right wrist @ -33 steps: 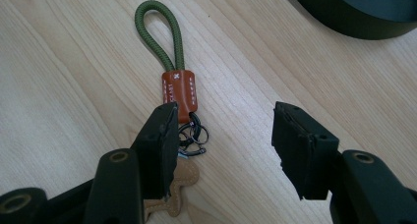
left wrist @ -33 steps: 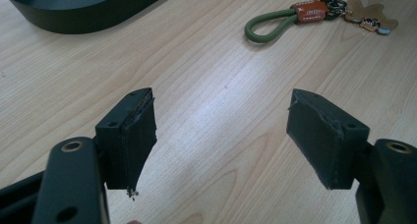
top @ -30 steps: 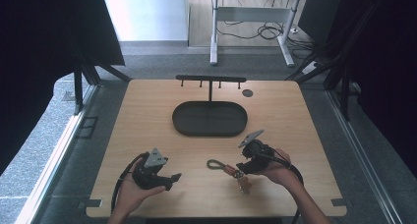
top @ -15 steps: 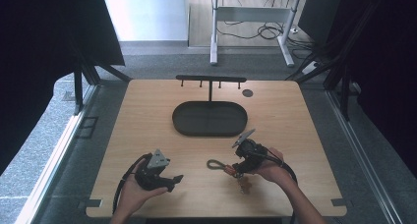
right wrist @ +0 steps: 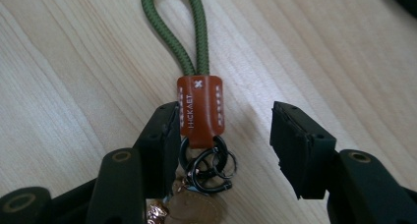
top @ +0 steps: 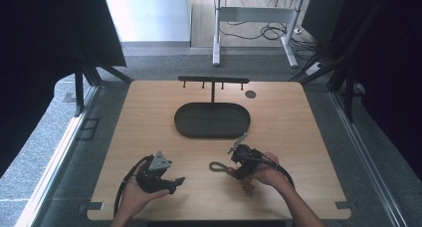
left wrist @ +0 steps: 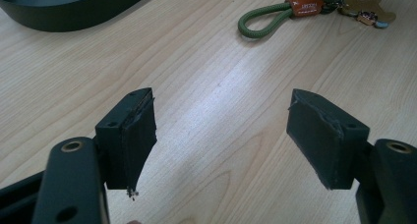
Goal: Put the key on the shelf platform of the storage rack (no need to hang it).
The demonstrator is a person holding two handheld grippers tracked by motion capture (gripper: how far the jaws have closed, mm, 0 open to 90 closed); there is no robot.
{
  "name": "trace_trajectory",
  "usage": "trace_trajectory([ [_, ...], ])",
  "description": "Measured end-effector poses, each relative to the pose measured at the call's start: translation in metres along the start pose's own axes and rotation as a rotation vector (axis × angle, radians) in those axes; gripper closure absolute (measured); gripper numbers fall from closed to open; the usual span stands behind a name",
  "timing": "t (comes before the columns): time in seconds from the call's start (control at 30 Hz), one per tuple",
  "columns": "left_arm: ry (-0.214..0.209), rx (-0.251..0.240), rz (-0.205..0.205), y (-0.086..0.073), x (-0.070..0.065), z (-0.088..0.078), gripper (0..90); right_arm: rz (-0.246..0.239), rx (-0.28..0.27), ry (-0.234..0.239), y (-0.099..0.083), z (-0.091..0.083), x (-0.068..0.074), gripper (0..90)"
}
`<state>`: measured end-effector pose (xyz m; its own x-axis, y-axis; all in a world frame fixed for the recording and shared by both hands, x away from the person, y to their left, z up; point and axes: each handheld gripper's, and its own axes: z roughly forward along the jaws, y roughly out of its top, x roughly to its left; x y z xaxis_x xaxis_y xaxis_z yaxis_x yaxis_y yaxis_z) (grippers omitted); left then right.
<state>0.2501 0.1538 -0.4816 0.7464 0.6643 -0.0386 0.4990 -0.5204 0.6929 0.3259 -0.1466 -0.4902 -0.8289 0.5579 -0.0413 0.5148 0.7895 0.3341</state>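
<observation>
My right gripper (right wrist: pixel 221 135) sat low over the wooden table (top: pixel 308 127) with its jaws spread, straddling the keychain (right wrist: pixel 199 111). In the right gripper view the brown leather tab (right wrist: pixel 200 108) lay between the jaws, right against the inner face of the jaw at the view's left and clear of the other one. The dark metal rings (right wrist: pixel 209 167) below the tab sat in the gap too, and the green cord loop (right wrist: pixel 174 32) ran away from me across the wood. Nothing was clamped yet. From the high view I saw that gripper (top: pixel 238 163) in the right hand (top: pixel 266 174), near the front of the table, with the cord loop (top: pixel 217 166) poking out toward the left.

My left gripper (left wrist: pixel 221 135) was also wide open, holding nothing, its jaws over bare wood. Along its jaws I saw the keychain (left wrist: pixel 305 8) well ahead, with a small brass-coloured charm (left wrist: pixel 366 13) at its far end. In the high view the left gripper (top: pixel 171 183) rested in the left hand (top: pixel 134 194) at the front left, well apart from the keychain.

Beyond both, a dark oval tray (top: pixel 212 120) lay mid-table, and behind it stood a black rack with pegs (top: pixel 213 80).
</observation>
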Motion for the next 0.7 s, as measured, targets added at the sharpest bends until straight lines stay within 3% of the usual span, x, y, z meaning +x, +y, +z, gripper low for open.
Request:
trace_trajectory([
  [0.37, -0.004, 0.01, 0.004, 0.0, -0.001, 0.003, 27.4, -0.01, 0.025, 0.018, 0.002, 0.014, 0.005, 51.2],
  [0.47, -0.01, 0.01, 0.004, 0.0, -0.001, 0.003, 27.4, -0.029, 0.022, 0.0, 0.003, 0.015, 0.008, 54.0],
  [0.7, -0.011, 0.01, 0.007, 0.0, -0.002, 0.004, 27.4, 0.004, 0.025, 0.038, 0.004, 0.016, 0.007, 64.8],
])
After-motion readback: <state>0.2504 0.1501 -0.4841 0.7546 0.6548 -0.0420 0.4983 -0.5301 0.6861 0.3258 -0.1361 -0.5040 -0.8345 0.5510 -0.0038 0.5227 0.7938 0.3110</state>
